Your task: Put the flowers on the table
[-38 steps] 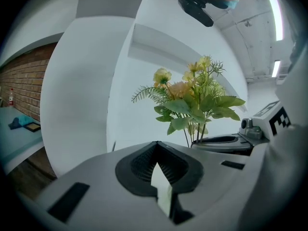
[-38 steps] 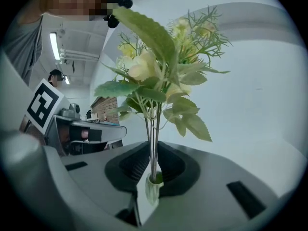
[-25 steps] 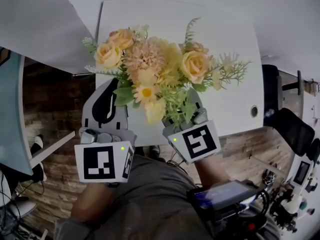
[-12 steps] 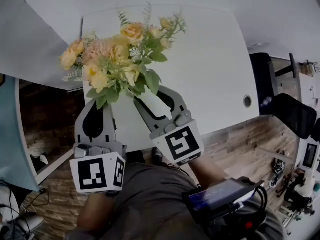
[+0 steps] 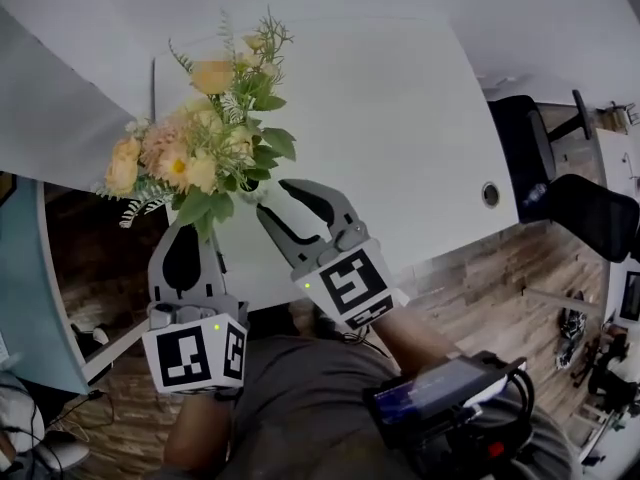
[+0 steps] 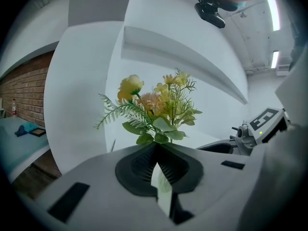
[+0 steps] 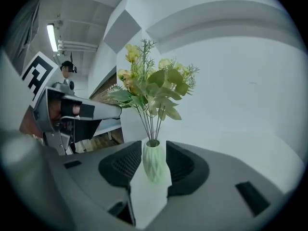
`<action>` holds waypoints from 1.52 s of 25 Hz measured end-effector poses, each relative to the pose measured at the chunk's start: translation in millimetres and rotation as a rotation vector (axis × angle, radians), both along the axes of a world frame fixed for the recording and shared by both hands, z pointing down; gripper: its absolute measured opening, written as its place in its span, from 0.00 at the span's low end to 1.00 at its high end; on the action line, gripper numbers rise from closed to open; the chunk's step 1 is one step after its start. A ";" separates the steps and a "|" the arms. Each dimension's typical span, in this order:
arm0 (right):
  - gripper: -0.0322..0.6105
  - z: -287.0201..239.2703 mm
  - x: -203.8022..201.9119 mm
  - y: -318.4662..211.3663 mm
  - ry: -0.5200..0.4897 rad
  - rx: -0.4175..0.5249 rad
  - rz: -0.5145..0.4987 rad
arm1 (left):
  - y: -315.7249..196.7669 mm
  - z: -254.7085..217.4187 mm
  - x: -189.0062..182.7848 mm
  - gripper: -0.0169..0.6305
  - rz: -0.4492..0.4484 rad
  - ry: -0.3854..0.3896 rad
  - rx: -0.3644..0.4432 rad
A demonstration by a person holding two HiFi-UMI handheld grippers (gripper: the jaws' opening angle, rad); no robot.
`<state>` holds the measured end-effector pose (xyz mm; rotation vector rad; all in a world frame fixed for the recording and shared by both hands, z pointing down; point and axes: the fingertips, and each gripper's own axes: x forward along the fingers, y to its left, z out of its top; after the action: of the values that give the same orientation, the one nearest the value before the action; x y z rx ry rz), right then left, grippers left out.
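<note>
A bouquet (image 5: 205, 133) of peach and yellow flowers with green leaves stands in a small pale green ribbed vase (image 7: 154, 161) on the white table (image 5: 400, 118). In the head view the leaves hide the vase. My right gripper (image 5: 275, 200) is open. In the right gripper view the vase stands between its tips (image 7: 154, 146) and the pads do not press on it. My left gripper (image 5: 190, 230) sits just left of the bouquet with its jaws together at the tips (image 6: 155, 148). Through their slit shows a sliver of vase (image 6: 162, 184), and the flowers (image 6: 159, 105) rise beyond.
The table's near edge runs just behind both grippers, over a brick-patterned floor. A round cable hole (image 5: 490, 194) lies at the table's right. Black chairs (image 5: 570, 208) stand to the right and a blue partition (image 5: 25, 298) to the left.
The bouquet has moved left and farther onto the table. The right gripper's jaws have opened off the vase. The left gripper has followed the bouquet to the left.
</note>
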<state>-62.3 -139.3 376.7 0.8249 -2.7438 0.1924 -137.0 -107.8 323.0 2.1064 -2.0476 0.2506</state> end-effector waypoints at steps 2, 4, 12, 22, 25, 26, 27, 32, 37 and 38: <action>0.31 -2.6 2.8 1.5 -0.011 -0.004 0.000 | 2.8 -1.3 2.5 0.03 -0.004 -0.005 0.000; 0.30 -5.3 5.0 3.6 -0.018 -0.006 0.000 | 6.9 -1.6 4.3 0.03 -0.007 -0.001 -0.001; 0.28 -7.3 10.1 23.1 -0.030 -0.035 -0.003 | 31.4 6.2 8.8 0.03 -0.026 0.026 -0.021; 0.08 -41.4 32.4 48.9 -0.112 -0.018 0.020 | 60.5 -2.4 43.4 0.03 -0.005 0.024 -0.005; 0.06 -59.4 36.8 61.0 -0.133 0.022 0.014 | 67.1 -16.9 50.1 0.03 -0.001 0.012 0.031; 0.06 -65.2 36.6 65.1 -0.139 0.035 0.011 | 68.9 -21.8 50.8 0.03 0.001 0.008 0.047; 0.06 -70.3 36.1 69.4 -0.145 0.045 0.008 | 71.1 -26.4 51.4 0.03 0.003 0.005 0.062; 0.06 -90.3 43.3 95.0 -0.164 0.067 -0.003 | 87.1 -49.0 63.8 0.03 0.008 -0.004 0.119; 0.06 -113.4 61.2 107.4 -0.201 0.127 0.011 | 97.3 -66.9 83.0 0.03 0.022 -0.025 0.172; 0.06 -117.4 64.8 109.2 -0.206 0.137 0.012 | 99.4 -69.6 86.6 0.03 0.025 -0.028 0.179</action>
<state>2.5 -30.1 259.4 0.9041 -2.9729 0.0967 -50.4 -8.4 253.4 2.2442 -2.1332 0.1042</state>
